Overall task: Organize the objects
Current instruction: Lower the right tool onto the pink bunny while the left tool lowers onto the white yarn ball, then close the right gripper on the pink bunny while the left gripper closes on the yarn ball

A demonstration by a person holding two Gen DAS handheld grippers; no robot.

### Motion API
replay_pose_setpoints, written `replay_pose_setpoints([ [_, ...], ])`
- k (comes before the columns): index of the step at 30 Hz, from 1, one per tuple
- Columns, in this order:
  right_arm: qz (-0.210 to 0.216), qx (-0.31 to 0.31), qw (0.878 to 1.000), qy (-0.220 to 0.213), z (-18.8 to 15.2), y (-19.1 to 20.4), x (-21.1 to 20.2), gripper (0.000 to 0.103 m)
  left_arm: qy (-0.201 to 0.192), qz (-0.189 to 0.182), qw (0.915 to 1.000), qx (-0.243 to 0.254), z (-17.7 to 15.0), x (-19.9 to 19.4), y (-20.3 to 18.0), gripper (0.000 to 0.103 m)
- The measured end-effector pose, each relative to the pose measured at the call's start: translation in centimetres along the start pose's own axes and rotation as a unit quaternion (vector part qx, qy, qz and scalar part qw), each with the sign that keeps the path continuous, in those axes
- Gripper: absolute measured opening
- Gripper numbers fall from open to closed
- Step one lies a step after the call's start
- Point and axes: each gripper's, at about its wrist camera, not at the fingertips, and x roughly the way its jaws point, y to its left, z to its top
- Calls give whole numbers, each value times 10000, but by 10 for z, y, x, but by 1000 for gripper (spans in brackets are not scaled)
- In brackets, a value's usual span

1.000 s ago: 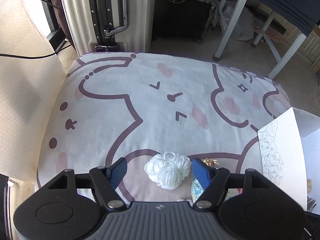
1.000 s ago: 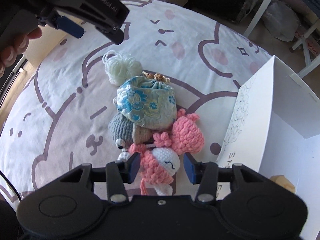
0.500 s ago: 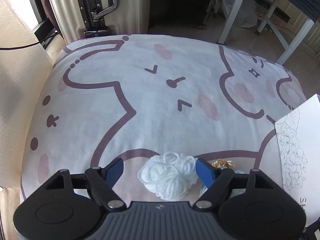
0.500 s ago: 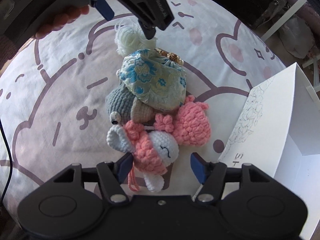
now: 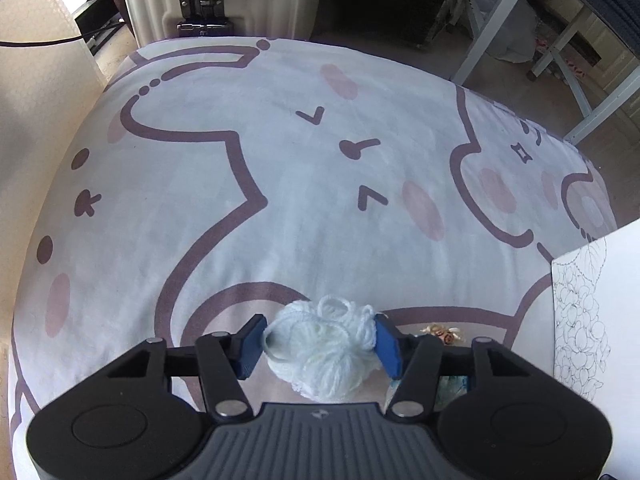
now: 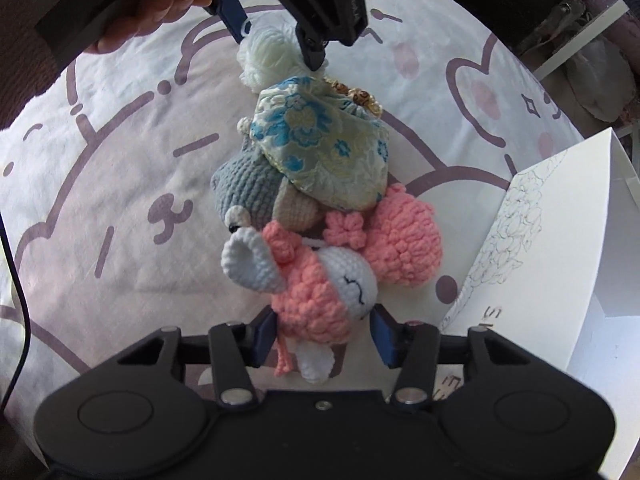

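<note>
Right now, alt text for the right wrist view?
The right hand-held gripper clamps a pink-and-white crochet bunny on a cartoon-print bedsheet. Beyond, a brocade pouch overlies a grey crochet toy; the left hand-held gripper grips white yarn.

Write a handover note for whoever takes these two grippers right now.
Left gripper: fingers have just closed onto the white yarn ball, which sits on the cartoon-print cover.
Right gripper: fingers have just closed onto the pink-and-white crochet doll.
Still piled between them: blue floral pouch, grey crochet toy, pink crochet piece.
White box stands open on the right; its inside is mostly out of view.
Done: both grasps appear made. Left: lift, sort both, then the pile.
</note>
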Motion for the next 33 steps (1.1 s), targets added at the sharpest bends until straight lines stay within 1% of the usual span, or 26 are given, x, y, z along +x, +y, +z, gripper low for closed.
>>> replay_pose_setpoints([
  [2,48,93,9999,-67,-2,-3,-5,49,14,23,9999,125,-1,-2,-2,55],
  [5,89,185,9997,-130,-4,-6,-11,46,48,78,9998,158,-2,-7,-1,53],
  [9,100,261,9992,-272,-8,-8,-22,43,-24,245,9994,262,-1,-23,7,48],
  [10,118,291,9991,-298,-10,-9,-25,39,-52,263,9992,298,-2,-28,8,47],
  [11,126,330,9988,-324,-11,-11,-26,38,-82,266,9991,318,-2,-33,10,44],
  [14,183,366,9983,-420,-14,-13,-33,38,-140,232,9990,343,-3,-48,17,13],
  [16,257,409,9976,-492,-16,-14,-39,36,-181,176,9989,386,-6,-56,20,13],
  [19,321,448,9969,-566,-20,-14,-46,36,-212,206,9981,537,-13,-65,22,13],
  [22,401,407,9965,-616,-25,-8,-54,36,-270,246,9976,582,-19,-67,26,18],
  [23,442,390,9963,-619,-27,-5,-56,36,-289,275,9975,582,-19,-66,27,28],
  [24,490,358,9962,-617,-28,-2,-58,36,-301,310,9975,564,-19,-65,29,41],
  [25,531,320,9962,-614,-30,1,-60,36,-318,339,9975,531,-19,-63,31,47],
  [26,572,278,9961,-611,-32,5,-61,36,-337,358,9976,495,-18,-61,32,58],
  [27,628,226,9960,-598,-34,10,-62,36,-354,365,9976,461,-18,-59,32,66],
  [29,696,110,9960,-554,-38,18,-63,36,-343,338,9978,452,-16,-54,31,71],
  [33,794,-80,9957,-461,-44,26,-59,36,-366,330,9975,500,-13,-38,26,72],
])
